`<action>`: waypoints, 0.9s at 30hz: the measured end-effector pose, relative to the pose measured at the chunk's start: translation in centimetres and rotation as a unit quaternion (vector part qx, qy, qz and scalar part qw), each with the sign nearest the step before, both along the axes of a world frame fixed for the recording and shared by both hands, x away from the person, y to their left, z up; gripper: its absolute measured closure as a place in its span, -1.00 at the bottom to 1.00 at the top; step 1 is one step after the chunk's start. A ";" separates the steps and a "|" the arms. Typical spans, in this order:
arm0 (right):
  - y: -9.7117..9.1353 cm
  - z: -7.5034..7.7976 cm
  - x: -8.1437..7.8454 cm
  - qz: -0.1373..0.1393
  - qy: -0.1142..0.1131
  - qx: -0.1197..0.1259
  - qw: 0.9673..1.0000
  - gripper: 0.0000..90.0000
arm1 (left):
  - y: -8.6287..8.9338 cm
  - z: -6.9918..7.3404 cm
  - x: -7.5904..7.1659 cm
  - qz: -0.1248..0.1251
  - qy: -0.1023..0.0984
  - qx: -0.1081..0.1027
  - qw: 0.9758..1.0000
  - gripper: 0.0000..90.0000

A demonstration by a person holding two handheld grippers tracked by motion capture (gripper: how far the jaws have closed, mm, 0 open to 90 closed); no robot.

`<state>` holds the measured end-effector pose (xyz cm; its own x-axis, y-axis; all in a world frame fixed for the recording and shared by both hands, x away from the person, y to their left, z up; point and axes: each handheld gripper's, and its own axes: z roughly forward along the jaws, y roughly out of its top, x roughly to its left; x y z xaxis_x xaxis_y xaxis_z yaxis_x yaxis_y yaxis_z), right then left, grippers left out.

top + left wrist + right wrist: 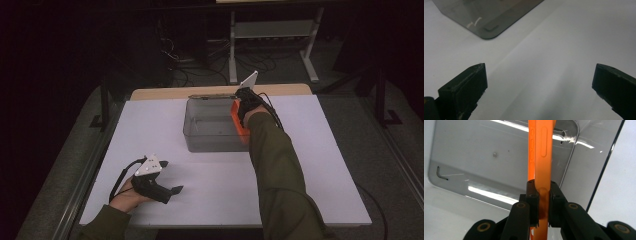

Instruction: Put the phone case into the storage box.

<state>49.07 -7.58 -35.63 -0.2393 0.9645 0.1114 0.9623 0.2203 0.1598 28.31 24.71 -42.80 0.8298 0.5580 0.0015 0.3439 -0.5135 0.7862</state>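
Orange phone case (239,121) pinched edge-on by right gripper (243,102) over the smoky plastic bin (210,131), probably for dropping in; far end blocked by the sleeve. Left gripper (539,82) spread, parked over white table (564,37), bin cropped. Right gripper view: pads clamping the case (543,157) above bin floor (486,157), bottom cut off.

Bright orange phone case (541,152), plain, no pattern. Smoky grey see-through bin (210,127). White counter (310,165), tan wooden edge at far side. Black right gripper (541,192), brass-coloured pivots. Black left gripper (167,177), pale grey plate on top. Olive-green sleeve (275,170). Dark surroundings, white shelf frame (272,30) behind.
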 end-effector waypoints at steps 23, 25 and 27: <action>0.2 -0.9 0.0 -0.012 0.015 -0.008 1.000 0.77 | -0.1 -0.1 -0.1 -0.001 0.001 -0.003 1.000 -1.00; 0.3 -0.9 0.0 -0.014 0.015 -0.009 1.000 0.76 | -0.1 -0.1 -0.1 -0.001 0.001 -0.002 1.000 -1.00; 0.3 -1.0 0.0 -0.013 0.017 -0.010 1.000 0.76 | -0.1 -0.1 -0.1 -0.001 0.002 -0.002 1.000 -1.00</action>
<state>49.11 -7.27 -36.58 -0.2105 0.9725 0.0995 0.9725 0.1980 0.1229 28.24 24.57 -42.86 0.8314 0.5557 -0.0036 0.3450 -0.5110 0.7873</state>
